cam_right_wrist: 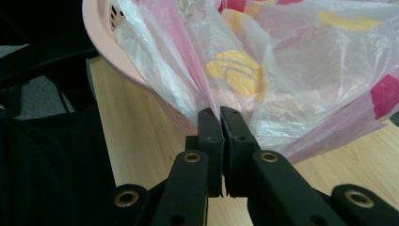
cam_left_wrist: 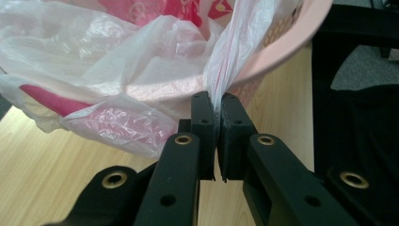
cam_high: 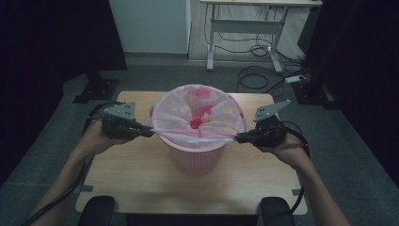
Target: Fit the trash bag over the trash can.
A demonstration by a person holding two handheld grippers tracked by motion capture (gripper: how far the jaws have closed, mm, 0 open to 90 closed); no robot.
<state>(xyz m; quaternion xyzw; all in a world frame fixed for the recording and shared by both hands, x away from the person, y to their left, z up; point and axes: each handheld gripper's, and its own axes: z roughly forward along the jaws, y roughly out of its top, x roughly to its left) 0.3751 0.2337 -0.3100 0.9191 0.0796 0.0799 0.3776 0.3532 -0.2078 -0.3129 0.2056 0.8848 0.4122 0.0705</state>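
Your pink basket (cam_high: 196, 157) stands upright near the middle of the desk (cam_high: 141, 183), lined with a thin translucent bag (cam_high: 197, 117) printed in pink and yellow, its rim folded out over the basket's edge. Your left gripper (cam_high: 149, 132) sits at the basket's left side, and its fingers (cam_left_wrist: 205, 127) are pinched tight on a gathered strip of the bag's film just outside the rim. Your right gripper (cam_high: 239, 138) mirrors it on the other side, its fingers (cam_right_wrist: 210, 136) likewise clamped on a fold of the bag beside the basket wall. The film runs taut between both grips across the near rim.
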